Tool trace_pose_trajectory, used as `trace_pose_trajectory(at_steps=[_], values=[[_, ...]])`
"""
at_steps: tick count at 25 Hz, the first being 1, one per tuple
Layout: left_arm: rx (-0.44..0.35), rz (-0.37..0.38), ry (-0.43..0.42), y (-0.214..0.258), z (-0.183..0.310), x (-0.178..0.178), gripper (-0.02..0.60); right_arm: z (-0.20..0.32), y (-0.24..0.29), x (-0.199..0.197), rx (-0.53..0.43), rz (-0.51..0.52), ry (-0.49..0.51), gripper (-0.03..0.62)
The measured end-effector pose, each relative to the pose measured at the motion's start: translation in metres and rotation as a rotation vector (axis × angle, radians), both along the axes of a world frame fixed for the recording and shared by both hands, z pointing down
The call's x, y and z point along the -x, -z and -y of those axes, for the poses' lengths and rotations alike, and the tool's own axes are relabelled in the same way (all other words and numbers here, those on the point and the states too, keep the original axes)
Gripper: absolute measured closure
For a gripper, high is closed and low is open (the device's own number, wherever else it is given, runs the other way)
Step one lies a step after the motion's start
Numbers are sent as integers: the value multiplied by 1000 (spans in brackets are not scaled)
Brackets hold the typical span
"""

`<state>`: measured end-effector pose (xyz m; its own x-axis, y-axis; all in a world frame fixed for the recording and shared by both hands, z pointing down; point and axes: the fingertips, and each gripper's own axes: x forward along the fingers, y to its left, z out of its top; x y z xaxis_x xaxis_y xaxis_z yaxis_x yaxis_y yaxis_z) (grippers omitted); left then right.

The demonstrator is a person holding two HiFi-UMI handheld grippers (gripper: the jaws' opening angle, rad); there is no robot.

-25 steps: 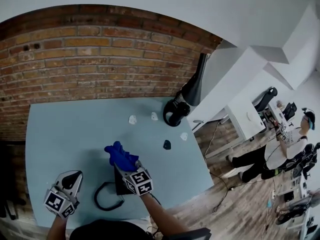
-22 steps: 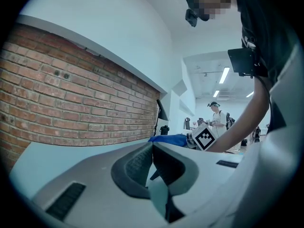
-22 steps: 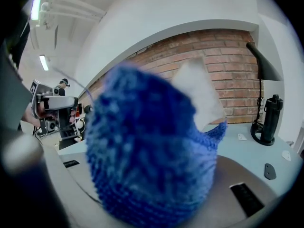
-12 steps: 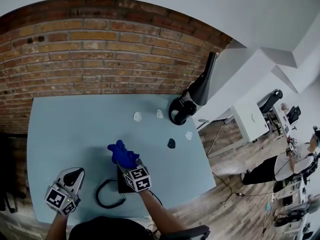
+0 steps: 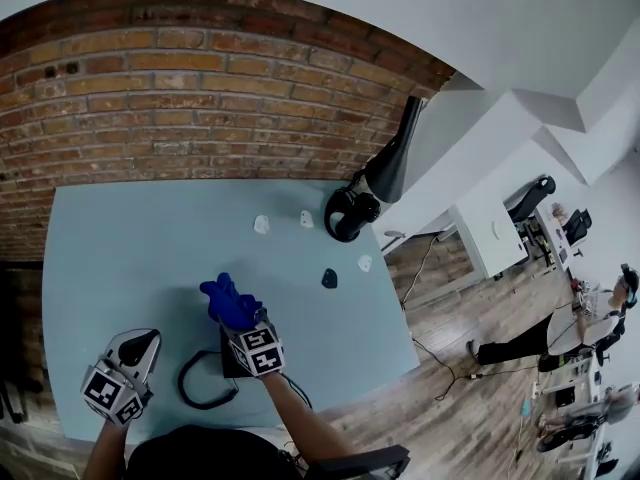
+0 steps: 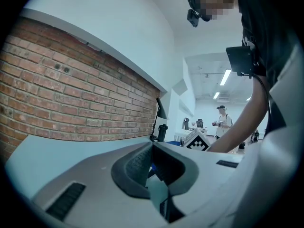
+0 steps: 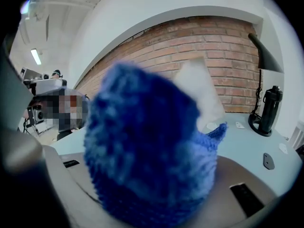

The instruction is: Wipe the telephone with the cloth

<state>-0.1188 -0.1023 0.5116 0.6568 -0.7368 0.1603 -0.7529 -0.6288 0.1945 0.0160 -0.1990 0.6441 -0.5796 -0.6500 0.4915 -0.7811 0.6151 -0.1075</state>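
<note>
My right gripper (image 5: 241, 320) is shut on a bunched blue cloth (image 5: 229, 303) over the near middle of the pale blue table (image 5: 120, 258). In the right gripper view the cloth (image 7: 147, 156) fills most of the picture and hides the jaws. Under that gripper lies the black telephone (image 5: 228, 356), mostly hidden, with its coiled cord (image 5: 197, 394) looping out to the left. My left gripper (image 5: 145, 346) hovers near the table's front left, apart from the telephone, jaws together and holding nothing. From the left gripper view the right gripper's marker cube (image 6: 198, 141) shows ahead.
A black desk lamp (image 5: 388, 168) with a round base (image 5: 345, 215) stands at the table's far right corner. Small white pieces (image 5: 262, 224) and a dark piece (image 5: 329, 278) lie near it. A brick wall (image 5: 200, 98) runs behind. A person (image 5: 590, 328) stands far right.
The head view has shifted slightly. Both grippers keep much the same places over the table, the right one still holding the cloth above the telephone.
</note>
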Motion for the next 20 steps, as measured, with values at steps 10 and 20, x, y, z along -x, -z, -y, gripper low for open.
trace_pose_trajectory(at_steps=[10,20], values=[[-4,0,-10,-5,-8,-1,560,-6,-1,-4,3,2,-20,411],[-3,1,-28,-2,-10,-5,560,-23,-7,-6,2,-42,17,411]])
